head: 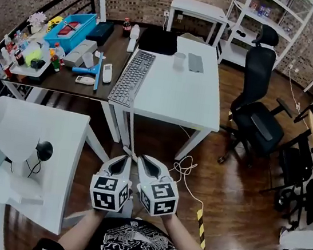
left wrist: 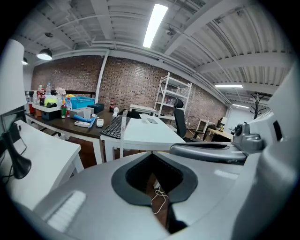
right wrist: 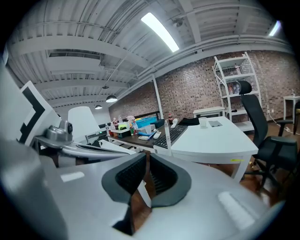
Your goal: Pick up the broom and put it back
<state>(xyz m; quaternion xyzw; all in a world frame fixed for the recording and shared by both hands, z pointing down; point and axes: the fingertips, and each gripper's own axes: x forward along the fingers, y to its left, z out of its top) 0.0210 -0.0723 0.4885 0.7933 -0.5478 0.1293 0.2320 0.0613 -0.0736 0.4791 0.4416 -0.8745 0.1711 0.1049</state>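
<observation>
The left gripper (head: pixel 121 161) and the right gripper (head: pixel 147 163) are held close side by side, and both pairs of fingers are clenched with nothing between them. The broom (left wrist: pixel 123 133) stands upright ahead of the fingertips, apart from them. Its white handle is at the near corner of the white table (head: pixel 178 95).

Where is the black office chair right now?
In the head view the black office chair stands on the wooden floor at the right, just beside the white table and in front of the white shelves.
</observation>
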